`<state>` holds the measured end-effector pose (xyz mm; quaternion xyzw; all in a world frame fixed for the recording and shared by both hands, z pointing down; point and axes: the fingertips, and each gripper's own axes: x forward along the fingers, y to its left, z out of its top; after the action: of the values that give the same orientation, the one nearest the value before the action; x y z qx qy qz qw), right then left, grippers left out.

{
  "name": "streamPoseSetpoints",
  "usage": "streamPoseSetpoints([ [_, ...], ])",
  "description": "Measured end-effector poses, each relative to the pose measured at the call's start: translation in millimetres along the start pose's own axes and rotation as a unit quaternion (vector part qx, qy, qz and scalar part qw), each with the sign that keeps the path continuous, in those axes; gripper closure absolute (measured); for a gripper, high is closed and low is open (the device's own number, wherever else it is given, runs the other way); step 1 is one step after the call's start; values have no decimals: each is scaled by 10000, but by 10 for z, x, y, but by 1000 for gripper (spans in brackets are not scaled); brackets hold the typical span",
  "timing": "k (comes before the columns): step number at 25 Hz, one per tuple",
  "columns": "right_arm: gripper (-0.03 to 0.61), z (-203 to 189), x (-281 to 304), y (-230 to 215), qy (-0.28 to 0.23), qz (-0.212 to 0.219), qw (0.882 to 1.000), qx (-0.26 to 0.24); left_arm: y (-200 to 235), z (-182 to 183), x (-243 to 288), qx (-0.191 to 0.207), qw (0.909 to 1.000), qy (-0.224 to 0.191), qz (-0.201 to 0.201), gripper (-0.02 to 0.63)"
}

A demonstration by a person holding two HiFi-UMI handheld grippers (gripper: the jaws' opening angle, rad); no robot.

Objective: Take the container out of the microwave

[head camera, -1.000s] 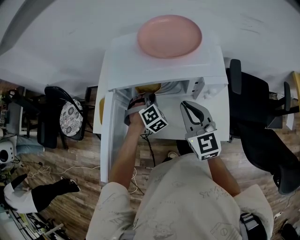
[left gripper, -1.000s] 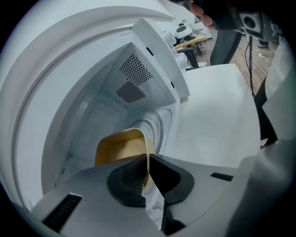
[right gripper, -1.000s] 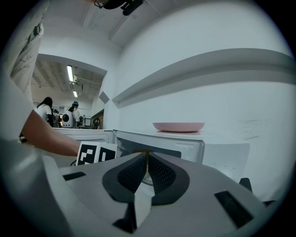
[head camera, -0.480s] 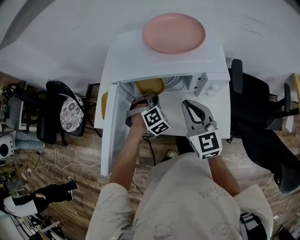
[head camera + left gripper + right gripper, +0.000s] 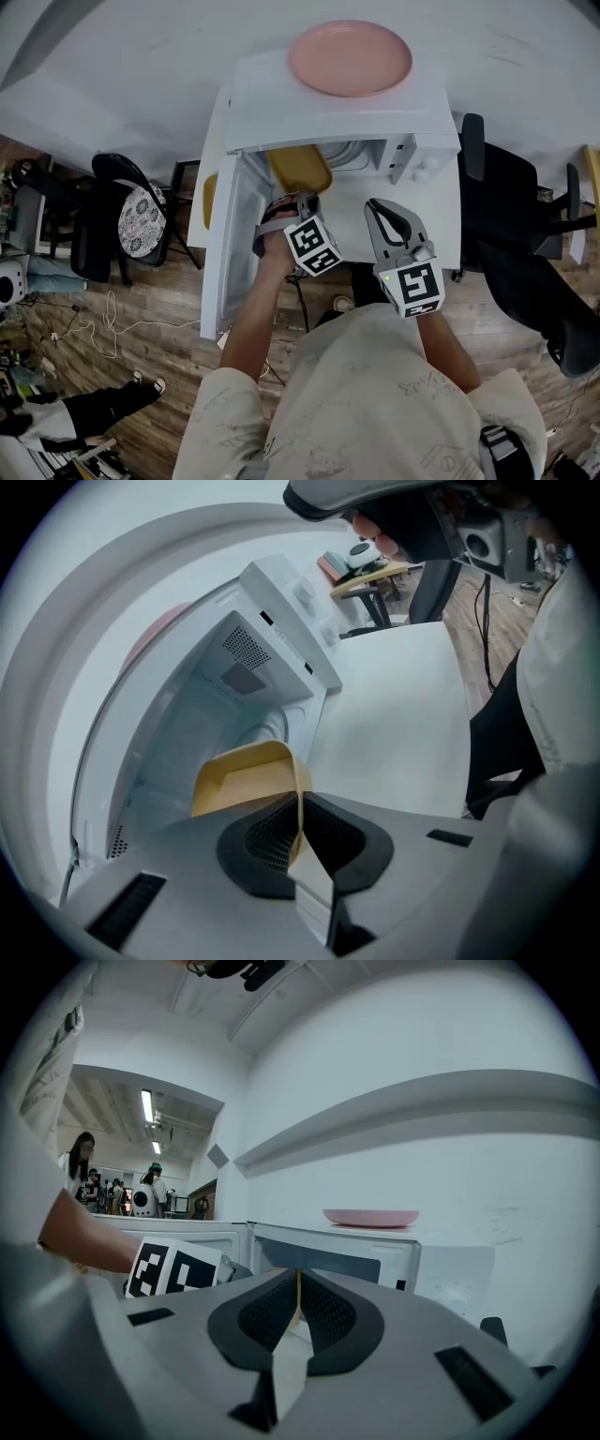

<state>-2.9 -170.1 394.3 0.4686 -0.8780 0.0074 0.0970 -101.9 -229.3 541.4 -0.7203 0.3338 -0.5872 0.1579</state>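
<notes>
Ahead of your left gripper (image 5: 300, 199), in the head view, the yellow container (image 5: 300, 167) now sticks out of the microwave (image 5: 342, 108) with most of its length showing. A second ago only a sliver of it peeked from under the top edge. So the pull is working: the container has followed your jaws outward, past the open door (image 5: 217, 262) that hangs to their left. Your right gripper (image 5: 377, 214) sits to the right of the left one, apart from the container. The pink plate (image 5: 350, 58) rests on the microwave's roof, beyond both pairs of jaws.

In the left gripper view, your jaws are pinching the container's near wall. The thin yellow rim runs straight down between the two black pads, and the open tub lies just beyond the tips. Behind it is the white inside of the microwave; I cannot tell how much of the container's far end is still over the threshold. The white table (image 5: 394, 733) lies to the right of the jaws.

In the right gripper view, those jaws are pressed together with nothing held. The microwave's opening lies beyond them, the plate above it, and the left gripper's marker cube (image 5: 173, 1269) to their left.

My reading is that the container is mostly out but not yet clear. Keep drawing it level, since a one-sided grip on a rim may let the tub tip once the microwave floor stops supporting it.
</notes>
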Motion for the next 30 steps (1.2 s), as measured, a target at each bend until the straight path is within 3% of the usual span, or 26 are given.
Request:
streamPoseSetpoints([
  [30, 554, -207, -360, 212, 141, 42, 9999, -27, -558, 55, -591, 322, 9991, -41, -272, 592],
])
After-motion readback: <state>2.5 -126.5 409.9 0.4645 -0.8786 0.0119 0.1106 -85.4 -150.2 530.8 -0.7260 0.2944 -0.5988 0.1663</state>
